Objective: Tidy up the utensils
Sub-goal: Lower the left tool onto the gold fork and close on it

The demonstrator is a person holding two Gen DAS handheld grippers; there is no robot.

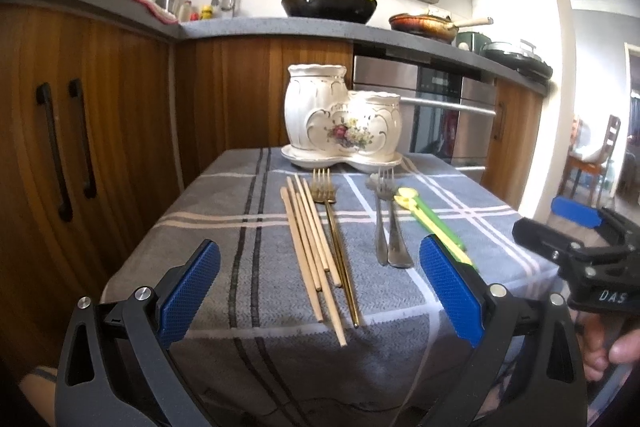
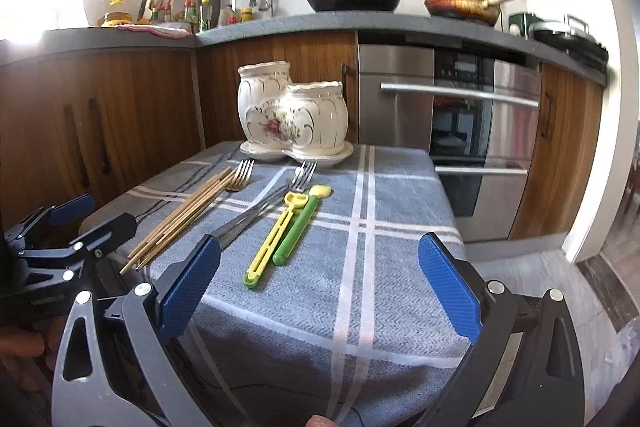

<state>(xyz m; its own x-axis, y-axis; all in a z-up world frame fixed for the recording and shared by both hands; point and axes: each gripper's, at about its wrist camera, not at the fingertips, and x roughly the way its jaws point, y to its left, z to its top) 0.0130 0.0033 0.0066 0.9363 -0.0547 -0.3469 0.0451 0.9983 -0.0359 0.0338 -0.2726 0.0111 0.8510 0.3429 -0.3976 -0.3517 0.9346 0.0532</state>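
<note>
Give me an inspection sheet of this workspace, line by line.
Surface: plaid cloth over a small table.
Job's things: wooden chopsticks, gold fork, two silver forks, yellow and green plastic utensils lie flat; ceramic holder at the far edge, nothing seen sticking out.
Clutter: nothing seen.
Grippers: left gripper and right gripper open, holding nothing.
Cables: nothing seen.
Surroundings: wood cabinets, oven, pans on the counter.

Four chopsticks, three forks, two spoons
</note>
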